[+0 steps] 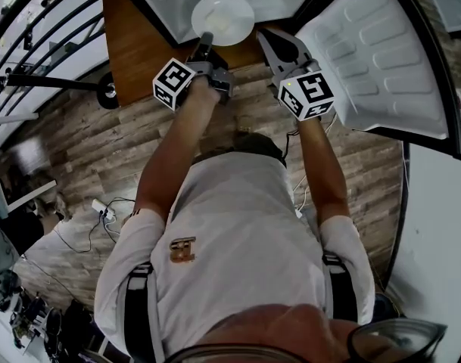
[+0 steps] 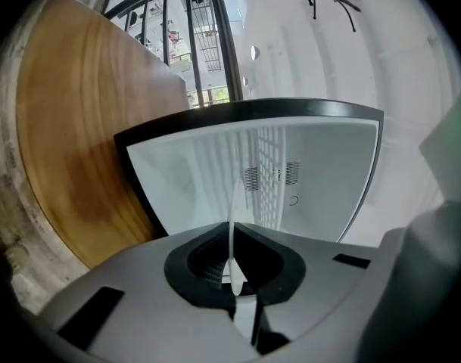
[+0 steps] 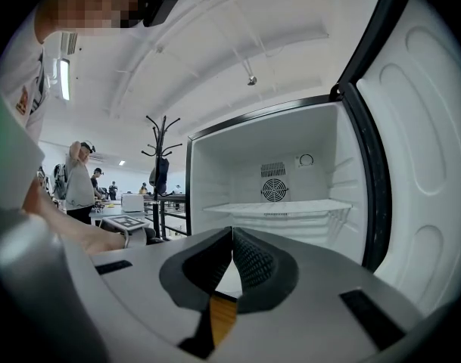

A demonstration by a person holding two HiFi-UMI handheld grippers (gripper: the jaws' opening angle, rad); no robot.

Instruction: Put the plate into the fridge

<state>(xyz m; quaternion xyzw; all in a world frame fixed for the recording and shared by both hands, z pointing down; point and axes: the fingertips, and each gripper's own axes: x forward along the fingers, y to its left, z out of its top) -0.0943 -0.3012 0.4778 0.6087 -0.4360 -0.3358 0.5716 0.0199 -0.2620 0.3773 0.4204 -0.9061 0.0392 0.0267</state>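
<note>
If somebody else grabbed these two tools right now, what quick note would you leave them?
Left gripper: jaws shut on the plate rim, plate level at the fridge mouth.
Right gripper: jaws shut, empty.
Door: open.
Done: plate picked up and at the fridge.
Left: set it on the shelf, let go, pull back.

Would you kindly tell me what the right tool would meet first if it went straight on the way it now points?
Nothing before the open fridge: the right tool would pass inside, probably reaching the front of its shelf first, though depth is unclear.
</note>
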